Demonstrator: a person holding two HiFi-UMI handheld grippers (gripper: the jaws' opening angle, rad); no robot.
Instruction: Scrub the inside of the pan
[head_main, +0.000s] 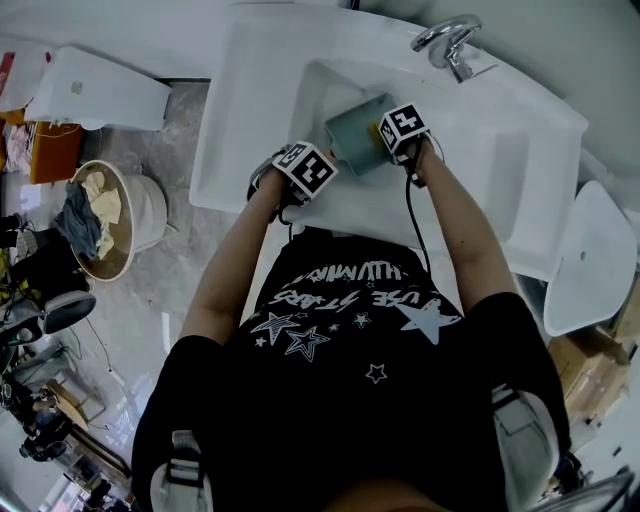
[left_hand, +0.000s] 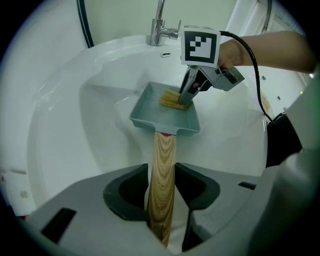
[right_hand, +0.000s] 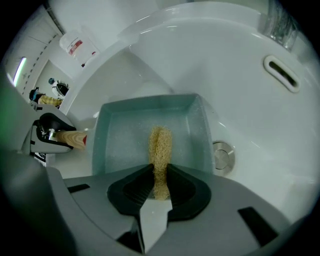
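Observation:
A square grey-green pan is held over the white sink basin. Its light wooden handle runs back between the jaws of my left gripper, which is shut on it. My right gripper points down into the pan and is shut on a yellow fibrous scrubber. The scrubber's lower end rests on the pan's inner floor. In the right gripper view the handle shows at the left with the left gripper round it.
A chrome tap stands at the back of the sink, with a drain and an overflow slot in the basin. Beside the sink on the floor sits a bin with rags. A black cable trails from the right gripper.

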